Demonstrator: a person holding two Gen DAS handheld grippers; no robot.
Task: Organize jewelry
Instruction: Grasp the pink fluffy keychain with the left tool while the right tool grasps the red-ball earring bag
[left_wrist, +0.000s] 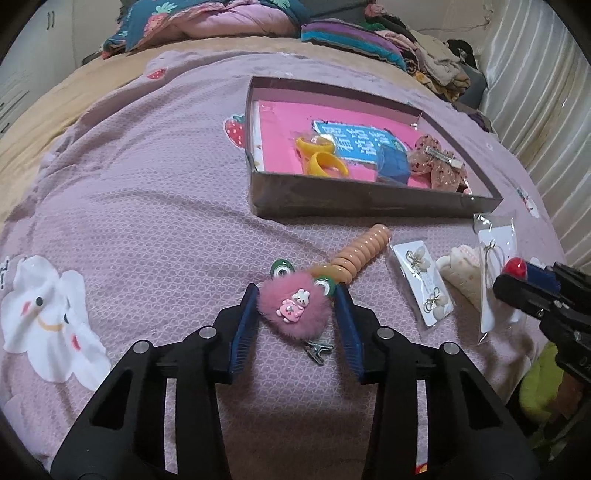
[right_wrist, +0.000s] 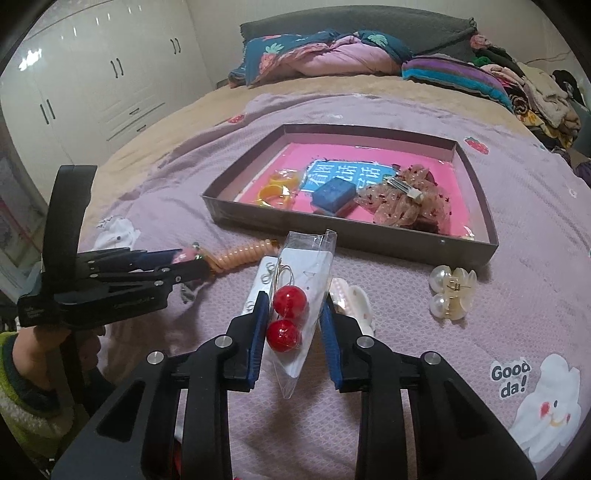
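Note:
My left gripper (left_wrist: 293, 291) is shut on a fluffy pink hair clip (left_wrist: 291, 308) with a bunny charm, low over the purple blanket. My right gripper (right_wrist: 295, 301) is shut on a clear packet of red ball earrings (right_wrist: 290, 314), tilted up off the blanket. The grey tray (left_wrist: 369, 201) with a pink liner lies ahead; it holds two yellow rings (left_wrist: 321, 158), a blue box (left_wrist: 393, 164) and a sheer bow clip (left_wrist: 439, 162). The tray also shows in the right wrist view (right_wrist: 369, 234).
On the blanket lie an orange spiral hair tie (left_wrist: 364, 251), green bead rings (left_wrist: 281, 268), a carded earring packet (left_wrist: 424, 282), a white claw clip (right_wrist: 351, 299) and a pearl claw clip (right_wrist: 452, 291). Bedding and clothes pile up at the back.

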